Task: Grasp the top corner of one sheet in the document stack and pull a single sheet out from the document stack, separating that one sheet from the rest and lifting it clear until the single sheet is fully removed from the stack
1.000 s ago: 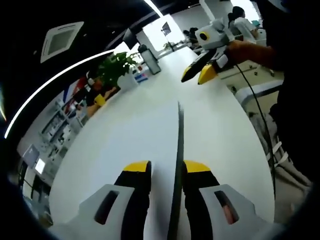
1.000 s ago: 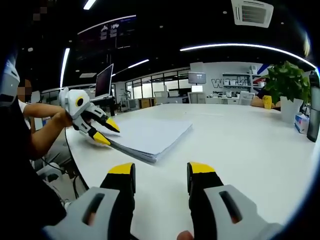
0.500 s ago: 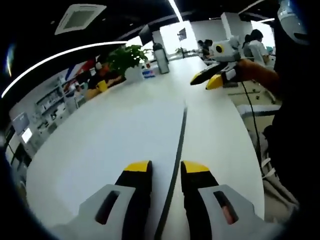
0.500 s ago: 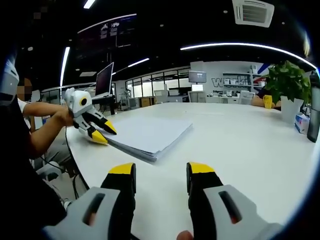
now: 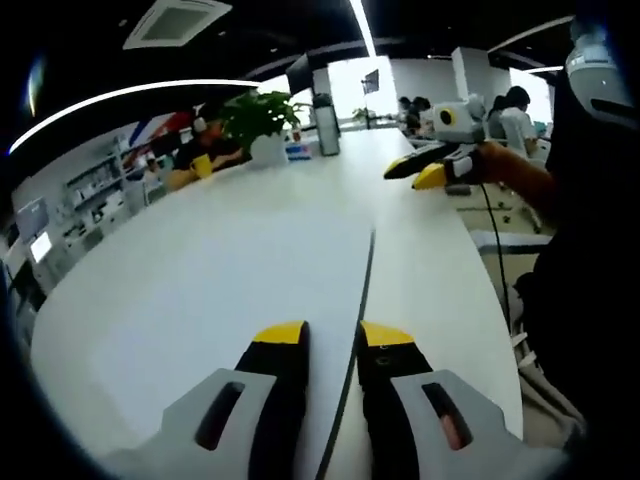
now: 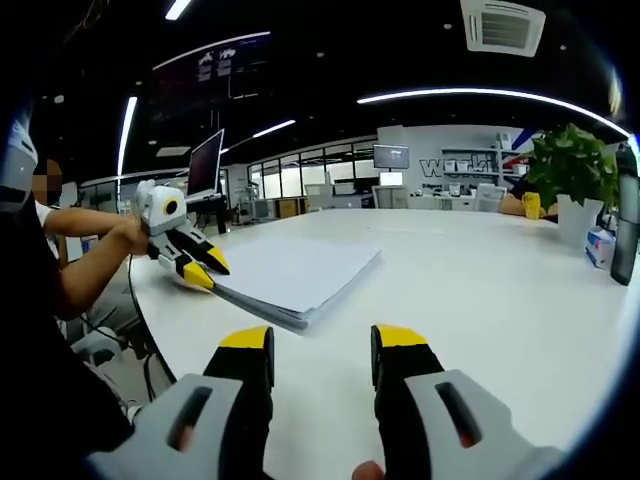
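**Pinching one sheet at the stack's corner**

The document stack lies on the white table, at the edge nearest the person. The left tongs sit at the stack's near corner, jaws narrowly parted around the paper's edge; whether one sheet or several lie between them I cannot tell. The right tongs hover open and empty, just beside the stack. Best to nip only the topmost corner (shallow bite), then lift slowly and peel away from the stack.

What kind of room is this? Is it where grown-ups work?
Probably an open office. There's a big white table with a paper stack, computer monitors at desks behind, and a potted plant.
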`<state>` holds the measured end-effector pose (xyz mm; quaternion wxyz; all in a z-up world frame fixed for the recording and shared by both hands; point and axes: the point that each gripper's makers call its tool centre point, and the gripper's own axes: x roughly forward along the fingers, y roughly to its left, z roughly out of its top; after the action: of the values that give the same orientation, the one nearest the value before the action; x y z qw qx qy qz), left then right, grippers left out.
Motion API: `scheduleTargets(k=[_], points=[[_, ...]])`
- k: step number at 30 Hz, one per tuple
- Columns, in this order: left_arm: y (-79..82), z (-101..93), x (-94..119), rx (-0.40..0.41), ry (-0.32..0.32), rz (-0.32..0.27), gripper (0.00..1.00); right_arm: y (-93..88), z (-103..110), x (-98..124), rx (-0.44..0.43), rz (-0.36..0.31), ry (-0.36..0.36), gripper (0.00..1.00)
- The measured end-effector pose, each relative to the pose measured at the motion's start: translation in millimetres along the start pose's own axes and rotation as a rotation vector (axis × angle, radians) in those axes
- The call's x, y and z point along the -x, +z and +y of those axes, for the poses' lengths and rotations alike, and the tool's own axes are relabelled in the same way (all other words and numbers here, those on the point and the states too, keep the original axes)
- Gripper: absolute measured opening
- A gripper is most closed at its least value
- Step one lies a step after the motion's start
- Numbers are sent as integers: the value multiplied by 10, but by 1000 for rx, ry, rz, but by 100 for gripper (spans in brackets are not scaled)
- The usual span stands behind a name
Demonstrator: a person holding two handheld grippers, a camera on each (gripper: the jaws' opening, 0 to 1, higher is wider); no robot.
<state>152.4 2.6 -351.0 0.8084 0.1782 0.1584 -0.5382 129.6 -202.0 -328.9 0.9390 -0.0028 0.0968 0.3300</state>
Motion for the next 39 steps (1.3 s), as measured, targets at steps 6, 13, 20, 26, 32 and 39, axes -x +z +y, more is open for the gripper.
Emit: scheduleTargets(k=[6, 13, 20, 26, 32, 39], points=[[-10, 41, 15, 100, -57, -62, 20, -6, -2, -8, 2, -2, -3, 38], [-11, 42, 23, 197, -94, -120, 20, -27, -18, -4, -1, -3, -9, 38], [-21, 74, 33, 252, -130, -146, 19, -56, -16, -10, -5, -5, -10, 38], [-12, 61, 37, 295, -155, -163, 17, -75, -12, -20, -7, -3, -8, 38], [7, 37, 40, 306, -166, -178, 16, -65, -12, -23, -6, 0, -6, 38], [26, 35, 58, 305, -162, -203, 15, -41, -44, -24, -6, 3, -15, 38]])
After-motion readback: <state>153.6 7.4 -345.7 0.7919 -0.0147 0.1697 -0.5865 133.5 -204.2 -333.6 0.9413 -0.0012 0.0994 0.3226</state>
